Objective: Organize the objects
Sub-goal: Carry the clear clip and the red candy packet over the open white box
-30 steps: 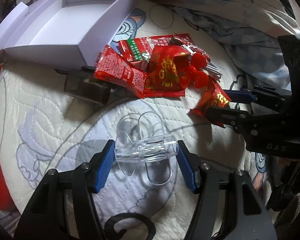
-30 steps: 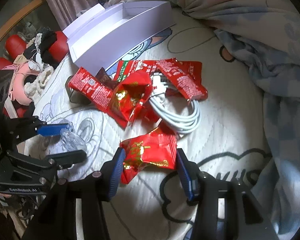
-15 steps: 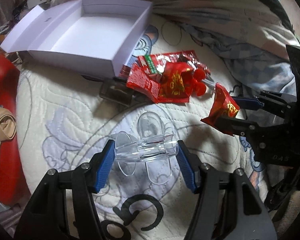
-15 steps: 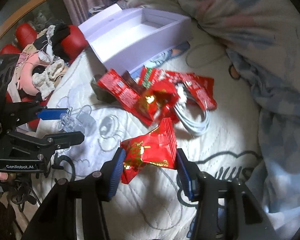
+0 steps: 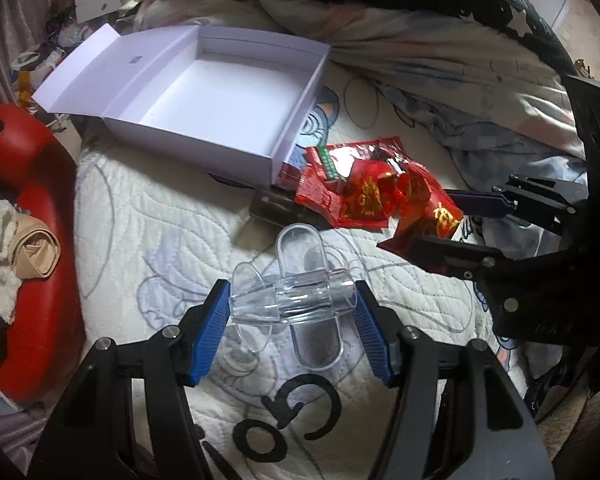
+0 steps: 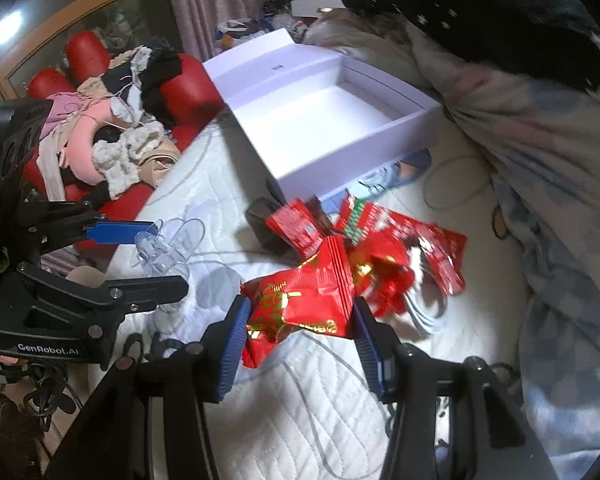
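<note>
- My left tool (image 5: pixel 292 306) is clamped on a clear plastic clip (image 5: pixel 296 300), held across btwn both blue pads, lower centre of the left view, above the quilt.
- Same clip shows at left-centre of the right view (image 6: pixel 162 246), in the left tool (image 6: pixel 140 254).
- My right tool (image 6: pixel 300 316) grips a red snack packet (image 6: pixel 300 304), bottom centre of the right view; in the left view that packet (image 5: pixel 428 216) sits at centre right, btwn the right tool's fingers.
- White box (image 5: pixel 220 92), lid open, upper centre of the left view, resting on the bed; inside looks bare.
- Pile of red packets (image 6: pixel 380 240) just below-right of the box, w/ a white cable (image 6: pixel 428 312) coiled partly under them.
- Dark flat thing (image 5: pixel 272 206) next to the pile, partly under it; can't tell what it is.
- Clothes heap (image 6: pixel 112 132) upper left of the right view.
</note>
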Motion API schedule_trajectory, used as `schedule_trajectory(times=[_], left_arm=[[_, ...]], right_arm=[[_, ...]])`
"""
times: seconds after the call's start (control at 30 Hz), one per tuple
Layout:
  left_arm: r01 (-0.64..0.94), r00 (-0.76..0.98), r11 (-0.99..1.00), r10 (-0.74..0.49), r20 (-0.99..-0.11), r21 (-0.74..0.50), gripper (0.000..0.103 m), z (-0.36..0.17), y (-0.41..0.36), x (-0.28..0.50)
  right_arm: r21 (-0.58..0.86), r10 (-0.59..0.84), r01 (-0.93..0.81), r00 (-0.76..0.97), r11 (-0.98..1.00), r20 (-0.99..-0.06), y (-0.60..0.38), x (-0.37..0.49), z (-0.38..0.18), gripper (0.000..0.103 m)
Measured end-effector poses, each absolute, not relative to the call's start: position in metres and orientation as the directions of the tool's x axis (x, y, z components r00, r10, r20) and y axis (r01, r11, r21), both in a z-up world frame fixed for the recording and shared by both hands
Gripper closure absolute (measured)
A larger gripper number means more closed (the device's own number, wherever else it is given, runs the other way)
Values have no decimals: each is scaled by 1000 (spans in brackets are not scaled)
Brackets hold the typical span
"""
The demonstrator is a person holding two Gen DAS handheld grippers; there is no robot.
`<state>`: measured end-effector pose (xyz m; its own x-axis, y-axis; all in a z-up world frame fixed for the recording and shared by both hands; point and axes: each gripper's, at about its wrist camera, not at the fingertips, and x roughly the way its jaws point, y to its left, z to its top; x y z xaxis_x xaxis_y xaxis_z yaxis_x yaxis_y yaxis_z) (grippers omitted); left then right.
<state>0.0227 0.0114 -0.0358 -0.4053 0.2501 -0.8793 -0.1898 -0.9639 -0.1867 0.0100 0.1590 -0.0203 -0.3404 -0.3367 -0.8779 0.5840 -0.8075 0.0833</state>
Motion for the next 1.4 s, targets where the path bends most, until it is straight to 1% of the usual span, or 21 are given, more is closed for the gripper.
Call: schedule_trajectory(times=[0.43,0.67,0.8,0.87,0.97,1.27,1.4], left_arm=[[-118,-440,-975,219,-871,-186,43,-18,-33,-3],[-108,-423,-975,221,-879,-194,43,-19,-50,-33],[-112,-403,-974,225,-887,-196,43,-21,-55,-56],[-114,-401,-971,238,-885,-209,43,-20,-57,-66],[-118,-406,-977,212,-889,-179,43,-18,-57,-81],[-131,-405,-979,195,-893,-155,43,-13,-53,-136],[-133,-395,-977,206,-895,-166,43,-16,-48,-159]], right_arm=[[105,-380,637,-313,-764,-870,118,-18,-16,51],[128,-397,662,-273,-738,-876,106,-46,-21,51],[118,-393,679,-266,-725,-880,106,-61,-23,51],[106,-386,686,-268,-720,-883,105,-71,-23,51],[101,-394,694,-277,-713,-876,105,-90,-22,51],[115,-408,700,-267,-705,-873,106,-155,-28,51],[115,-408,705,-263,-700,-874,106,-180,-35,51]])
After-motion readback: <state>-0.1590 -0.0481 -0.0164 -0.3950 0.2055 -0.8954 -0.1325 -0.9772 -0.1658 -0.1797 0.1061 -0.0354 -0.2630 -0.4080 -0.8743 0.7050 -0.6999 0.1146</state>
